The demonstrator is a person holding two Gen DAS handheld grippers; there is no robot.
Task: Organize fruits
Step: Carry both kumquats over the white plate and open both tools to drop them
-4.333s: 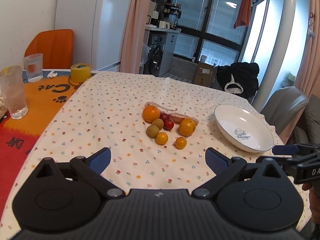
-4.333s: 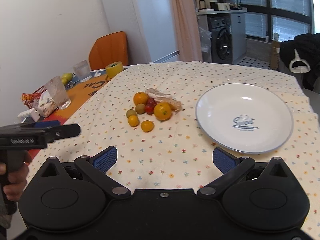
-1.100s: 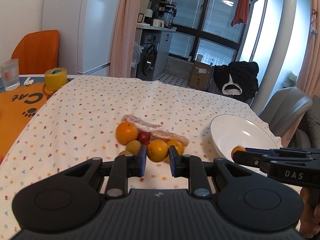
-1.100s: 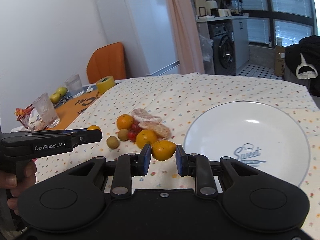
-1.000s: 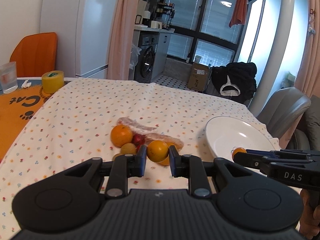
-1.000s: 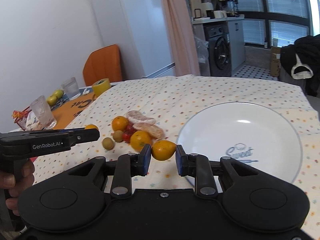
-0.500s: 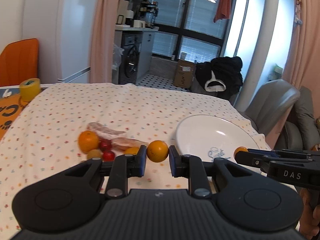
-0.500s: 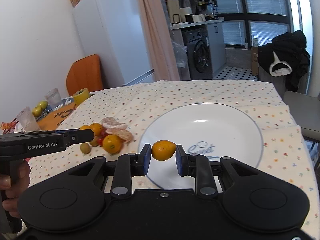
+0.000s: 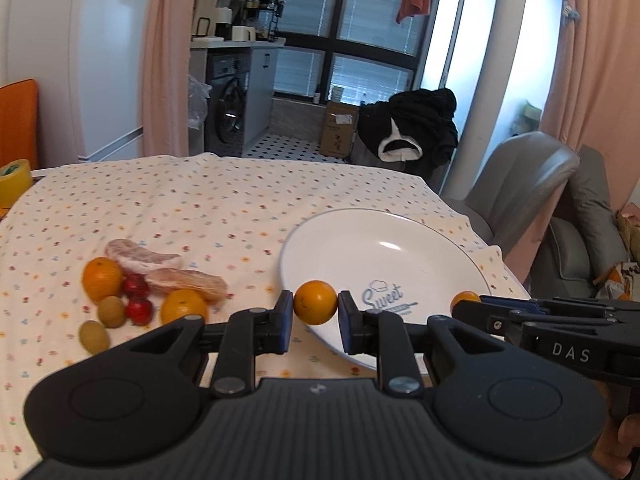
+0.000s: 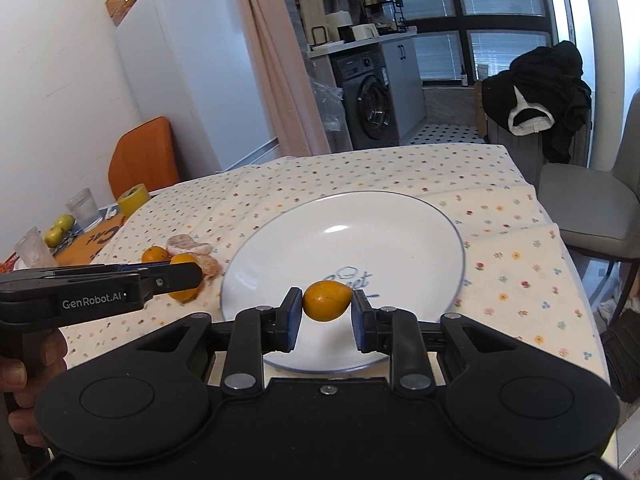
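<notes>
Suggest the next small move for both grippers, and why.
Probably lower the right gripper a little and open it: its small orange fruit already sits over the empty white plate. The left gripper holds its round orange only at the plate's near rim.

White round plate w/ blue rim [image 10: 400, 216]: whole surface bare, open from above. Floral tablecloth [image 9: 200, 200] behind plate and fruit: free. Left of plate, blocked: loose pile of oranges, red and green small fruit, peeled segments [image 9: 152, 284]. Grey chair [image 9: 520, 184] stands close at table's far right edge.
</notes>
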